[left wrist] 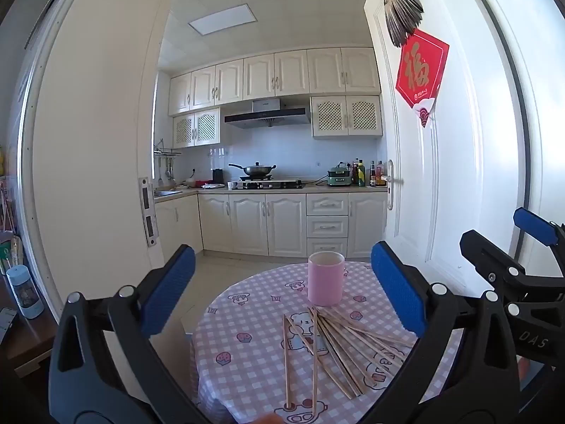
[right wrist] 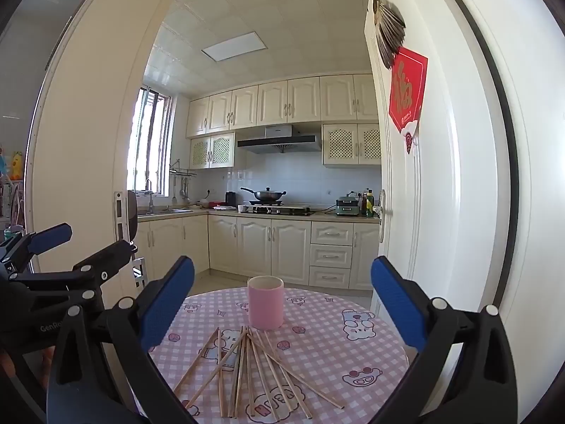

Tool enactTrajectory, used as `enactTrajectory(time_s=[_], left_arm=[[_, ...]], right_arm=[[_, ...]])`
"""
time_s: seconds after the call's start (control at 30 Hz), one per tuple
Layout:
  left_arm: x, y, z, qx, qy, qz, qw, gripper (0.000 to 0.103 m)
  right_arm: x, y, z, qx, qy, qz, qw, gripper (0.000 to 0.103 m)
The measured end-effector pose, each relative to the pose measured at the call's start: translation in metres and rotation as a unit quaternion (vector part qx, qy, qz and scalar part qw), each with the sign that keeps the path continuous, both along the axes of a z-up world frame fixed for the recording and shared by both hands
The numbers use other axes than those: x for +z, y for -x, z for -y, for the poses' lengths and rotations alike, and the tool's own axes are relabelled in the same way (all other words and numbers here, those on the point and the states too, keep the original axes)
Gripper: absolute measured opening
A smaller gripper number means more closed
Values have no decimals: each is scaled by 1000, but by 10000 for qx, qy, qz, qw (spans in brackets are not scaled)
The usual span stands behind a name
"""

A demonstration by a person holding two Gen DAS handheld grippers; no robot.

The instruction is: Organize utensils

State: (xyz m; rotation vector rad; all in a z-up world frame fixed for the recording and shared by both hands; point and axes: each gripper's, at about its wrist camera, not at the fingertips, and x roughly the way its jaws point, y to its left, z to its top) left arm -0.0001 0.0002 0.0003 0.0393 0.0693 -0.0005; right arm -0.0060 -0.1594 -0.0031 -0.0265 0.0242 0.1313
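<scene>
Chopsticks of pale wood [right wrist: 254,371] lie fanned on the pink-checked desk [right wrist: 317,346], tips toward the pink ceramic cup [right wrist: 265,302], low and centre below the wide, empty right tongs [right wrist: 282,300], but lower right for the equally wide left tongs [left wrist: 282,289].

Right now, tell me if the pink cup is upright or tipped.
Upright: the cup stands on its base on the table, mouth up, behind the chopsticks.

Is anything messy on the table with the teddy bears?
Yes. The wooden chopsticks lie scattered in a loose fan on the checked tablecloth, crossing over each other, just in front of the pink cup. The cup stands upright, with no chopsticks sticking out. Nothing looks spilled or broken.
</scene>
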Motion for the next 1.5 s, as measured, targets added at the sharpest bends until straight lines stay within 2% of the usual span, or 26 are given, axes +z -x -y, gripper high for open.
enactTrajectory(time_s=[0.67, 1.5], left_arm=[[-10, -2, 0, 17, -6, -20, 10000, 97], [-5, 1, 1, 44, -41, 10, 10000, 97]], right_arm=[[-4, -3, 0, -17, -25, -85, 10000, 96], [-4, -4, 0, 6, -42, -113, 9999, 96]])
